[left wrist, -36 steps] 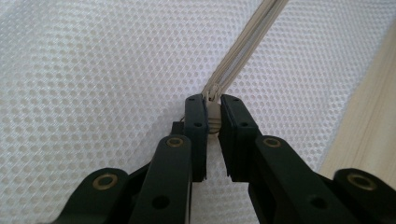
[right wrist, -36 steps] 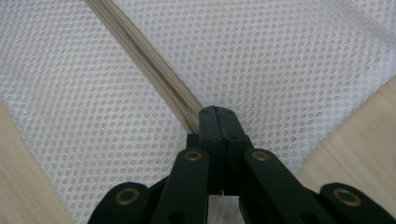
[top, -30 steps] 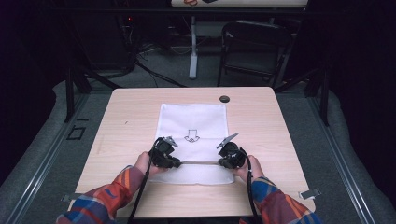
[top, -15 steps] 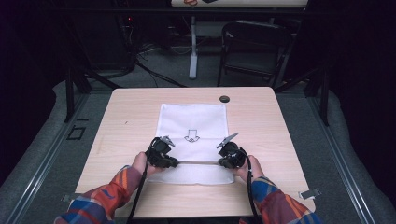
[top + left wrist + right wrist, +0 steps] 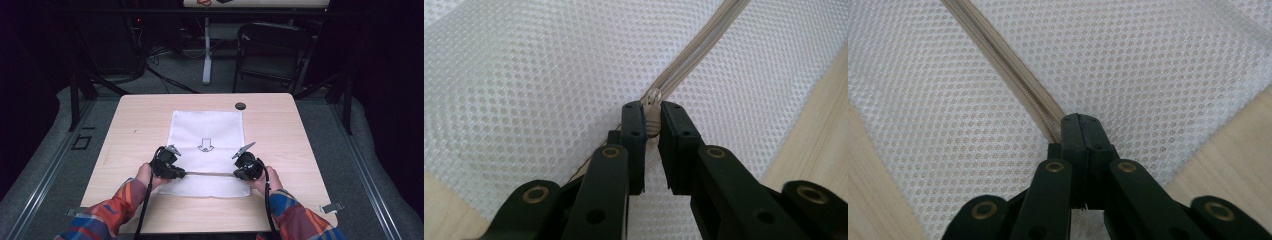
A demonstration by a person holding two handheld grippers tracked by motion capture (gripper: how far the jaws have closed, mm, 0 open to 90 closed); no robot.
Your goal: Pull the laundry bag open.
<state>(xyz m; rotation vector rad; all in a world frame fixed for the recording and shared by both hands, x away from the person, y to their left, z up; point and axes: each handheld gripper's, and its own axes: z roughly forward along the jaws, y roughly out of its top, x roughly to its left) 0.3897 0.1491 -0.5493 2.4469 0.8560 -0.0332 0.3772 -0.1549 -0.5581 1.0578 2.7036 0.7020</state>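
Little has changed over the last second: both of our hands sit where they sat in the earlier high views, and the white mesh bag [image 5: 207, 150] lies flat in the middle of the worktop [image 5: 280, 130], its near part crossed by the tan zipper [image 5: 210, 174]. We read that stillness as a settled two-point grip, so we judge the zipper work to be at its start, with the pull along the track not yet made.

On the left, our left gripper [image 5: 651, 125] has its jaws nearly shut, pinching the small pale zipper pull [image 5: 652, 112] between the pads; the closed zipper [image 5: 704, 45] runs away from it up and to the right across the mesh. In the high view that left gripper [image 5: 167, 162] sits at the left end of the zipper line.

On the right, our right gripper [image 5: 1082, 131] has its jaws pressed fully together on the zipper's end, with the tan track [image 5: 1003, 60] running off toward the upper left. In the high view it [image 5: 246, 167] holds the right end.

Several things stay hard to read. The right jaws cover what they pinch, so we cannot tell whether it is tape, mesh or both. The slider body under the pull is mostly masked by the left jaws. The small dark printed mark [image 5: 204, 145] on the bag is too small to make out, as is the dark round thing [image 5: 240, 106] at the far edge.
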